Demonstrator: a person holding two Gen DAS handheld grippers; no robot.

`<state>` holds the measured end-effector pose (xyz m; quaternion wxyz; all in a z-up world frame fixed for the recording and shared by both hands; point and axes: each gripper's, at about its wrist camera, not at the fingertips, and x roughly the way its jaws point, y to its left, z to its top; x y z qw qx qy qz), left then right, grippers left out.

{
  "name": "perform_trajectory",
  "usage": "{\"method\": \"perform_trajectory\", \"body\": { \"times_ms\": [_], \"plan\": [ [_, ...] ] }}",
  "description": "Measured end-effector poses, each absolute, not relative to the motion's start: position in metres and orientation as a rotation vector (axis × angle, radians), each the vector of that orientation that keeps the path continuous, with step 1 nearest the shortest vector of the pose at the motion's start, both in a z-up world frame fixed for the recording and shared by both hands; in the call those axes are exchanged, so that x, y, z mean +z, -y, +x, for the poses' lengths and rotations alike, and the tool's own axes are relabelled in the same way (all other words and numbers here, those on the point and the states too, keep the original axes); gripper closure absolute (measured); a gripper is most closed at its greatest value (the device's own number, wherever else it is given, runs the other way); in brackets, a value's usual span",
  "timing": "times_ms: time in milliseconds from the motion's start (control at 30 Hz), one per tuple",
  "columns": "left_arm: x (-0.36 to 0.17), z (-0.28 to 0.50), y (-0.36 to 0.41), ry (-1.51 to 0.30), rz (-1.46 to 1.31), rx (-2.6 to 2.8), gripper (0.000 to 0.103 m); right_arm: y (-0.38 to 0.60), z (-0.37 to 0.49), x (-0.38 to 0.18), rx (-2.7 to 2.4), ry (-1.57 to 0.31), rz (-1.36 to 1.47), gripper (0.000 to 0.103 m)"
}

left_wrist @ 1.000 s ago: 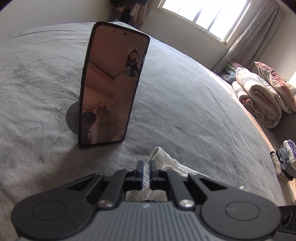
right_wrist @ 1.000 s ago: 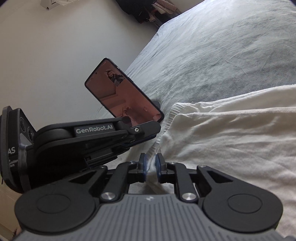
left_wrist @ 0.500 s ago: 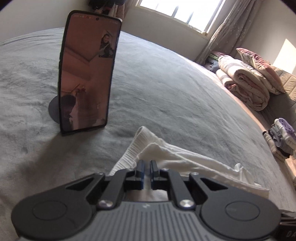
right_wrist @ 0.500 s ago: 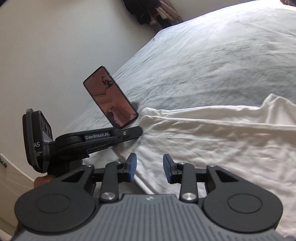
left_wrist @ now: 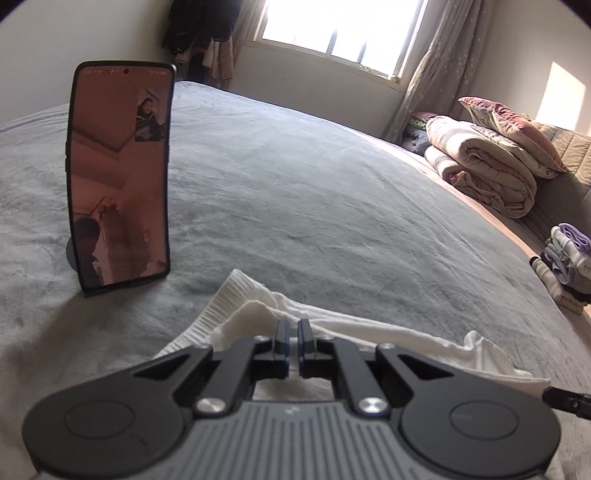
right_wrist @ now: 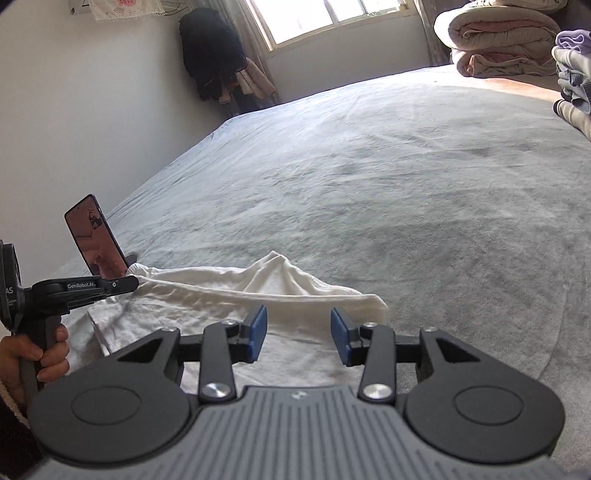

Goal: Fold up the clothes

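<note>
Two grippers: left gripper [left_wrist: 294, 341] stays pinched shut on the white ribbed-hem cotton garment [right_wrist: 221, 295]; right gripper [right_wrist: 298, 334], closed a second ago, is opening, empty above it.

We count one white garment [right_wrist: 207, 314] spread on one bed [right_wrist: 406, 192] under a grey cover. One phone [left_wrist: 120, 177] stands upright on one round stand [left_wrist: 70, 253]. Two tools are in our hands: the left tool [left_wrist: 294, 341], seen also from the right wrist view [right_wrist: 122, 286], and the right tool [right_wrist: 298, 334]. One hand [right_wrist: 40, 354] shows on the left tool's handle. At the far side we count one rolled quilt [left_wrist: 484, 173], one pillow [left_wrist: 513, 125] on it, and one stack of folded clothes [left_wrist: 569, 262]. One window [left_wrist: 340, 29] and one curtain [left_wrist: 436, 74] complete the tally.
</note>
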<state>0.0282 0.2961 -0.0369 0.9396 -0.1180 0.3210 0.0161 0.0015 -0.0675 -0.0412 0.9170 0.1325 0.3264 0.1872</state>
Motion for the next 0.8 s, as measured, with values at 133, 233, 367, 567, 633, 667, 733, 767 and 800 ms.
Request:
{"method": "perform_trajectory", "body": {
  "times_ms": [133,233,367,567,633,667,733,767,800],
  "plan": [
    [-0.036,0.022,-0.291,-0.632,-0.227,0.086,0.100,0.083,0.003,-0.050,0.329,-0.664,0.307,0.063],
    [-0.030,0.016,-0.287,-0.585,-0.229,0.034,0.100,0.097,-0.005,-0.045,0.291,-0.645,0.320,0.048],
    [-0.033,0.023,-0.286,-0.589,-0.215,0.029,0.100,0.113,-0.002,-0.054,0.278,-0.669,0.402,0.048],
    [-0.048,0.038,-0.283,-0.620,-0.193,0.058,0.100,0.105,0.016,-0.062,0.311,-0.686,0.495,0.053],
    [-0.048,0.039,-0.280,-0.618,-0.171,0.063,0.100,0.104,0.020,-0.064,0.293,-0.700,0.512,0.091],
    [-0.048,0.038,-0.279,-0.618,-0.167,0.064,0.100,0.108,0.017,-0.063,0.269,-0.688,0.548,0.094],
    [-0.048,0.038,-0.280,-0.618,-0.168,0.063,0.100,0.115,0.008,-0.059,0.216,-0.648,0.563,0.096],
    [-0.048,0.038,-0.279,-0.617,-0.163,0.064,0.100,0.117,0.004,-0.057,0.193,-0.636,0.551,0.096],
    [-0.049,0.039,-0.278,-0.617,-0.155,0.066,0.100,0.115,0.005,-0.062,0.187,-0.659,0.534,0.096]
  ]
}}
